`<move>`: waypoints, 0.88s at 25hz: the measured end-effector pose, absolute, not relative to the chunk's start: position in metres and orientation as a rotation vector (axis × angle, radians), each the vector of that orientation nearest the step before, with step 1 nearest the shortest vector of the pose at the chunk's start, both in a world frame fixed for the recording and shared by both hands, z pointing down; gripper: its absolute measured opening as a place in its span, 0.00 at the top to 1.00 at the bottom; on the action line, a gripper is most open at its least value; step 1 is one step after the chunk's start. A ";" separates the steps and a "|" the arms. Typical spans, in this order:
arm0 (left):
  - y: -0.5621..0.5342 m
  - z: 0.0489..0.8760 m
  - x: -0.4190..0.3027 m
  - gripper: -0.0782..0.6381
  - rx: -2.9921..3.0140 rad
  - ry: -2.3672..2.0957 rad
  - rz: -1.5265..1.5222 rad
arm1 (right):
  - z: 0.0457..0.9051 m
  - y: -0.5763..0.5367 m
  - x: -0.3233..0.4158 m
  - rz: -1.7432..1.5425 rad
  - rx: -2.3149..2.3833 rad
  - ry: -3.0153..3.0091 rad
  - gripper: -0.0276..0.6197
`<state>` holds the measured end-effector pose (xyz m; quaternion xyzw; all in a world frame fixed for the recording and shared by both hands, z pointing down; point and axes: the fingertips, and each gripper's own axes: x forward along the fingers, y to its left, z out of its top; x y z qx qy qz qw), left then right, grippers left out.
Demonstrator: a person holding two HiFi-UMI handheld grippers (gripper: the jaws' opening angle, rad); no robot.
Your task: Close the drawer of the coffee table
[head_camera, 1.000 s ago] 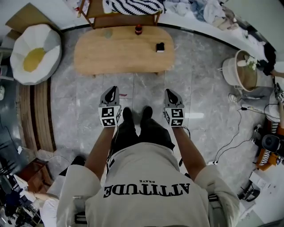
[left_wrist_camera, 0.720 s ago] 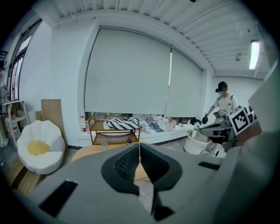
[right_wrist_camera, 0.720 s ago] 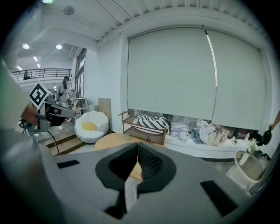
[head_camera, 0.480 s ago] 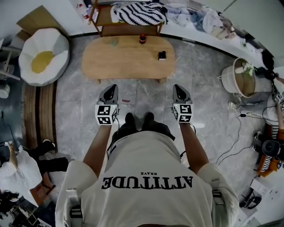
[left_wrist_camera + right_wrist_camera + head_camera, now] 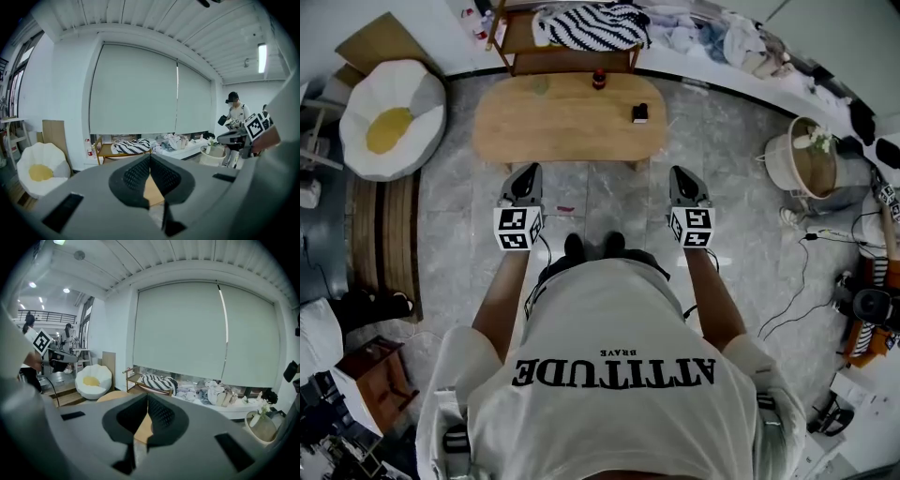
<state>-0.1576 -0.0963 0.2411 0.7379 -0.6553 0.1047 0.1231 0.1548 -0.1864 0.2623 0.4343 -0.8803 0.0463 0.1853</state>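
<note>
Head view shows the oval wooden bench (image 5: 567, 122) across the floor (image 5: 591, 192) ahead, with no drawer standing out from its near edge — it looks already pushed in. Short of it the left tool (image 5: 528, 176) and the right tool (image 5: 681, 178) hang apart, each shut tight on nothing. What remains, I judge, is only a check that the front sits flush — no grip needed.

The person wore a pale short-sleeved T-shirt (image 5: 609, 328) lettered "ATTITUDE" in black, dark trousers (image 5: 600, 269) and black shoes (image 5: 574, 247). The left gripper (image 5: 530, 171) and right gripper (image 5: 680, 172) were grey, each bearing a white cube (image 5: 517, 228) with black square markers.
</note>
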 end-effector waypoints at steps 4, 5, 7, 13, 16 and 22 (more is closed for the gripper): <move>-0.096 0.238 -0.168 0.86 2.137 -1.942 0.307 | 0.258 -0.188 0.155 0.136 1.222 -2.480 0.93; -0.096 0.239 -0.171 0.86 2.130 -1.950 0.313 | 0.258 -0.189 0.156 0.136 1.219 -2.477 0.93; -0.096 0.241 -0.175 0.86 2.121 -1.961 0.326 | 0.258 -0.190 0.160 0.135 1.219 -2.471 0.93; -0.098 0.241 -0.183 0.86 2.121 -1.955 0.349 | 0.258 -0.197 0.166 0.120 1.222 -2.450 0.93; -0.102 0.242 -0.185 0.86 2.125 -1.953 0.353 | 0.259 -0.202 0.168 0.110 1.230 -2.438 0.93; -0.110 0.242 -0.188 0.86 2.138 -1.946 0.360 | 0.252 -0.208 0.171 0.100 1.245 -2.441 0.93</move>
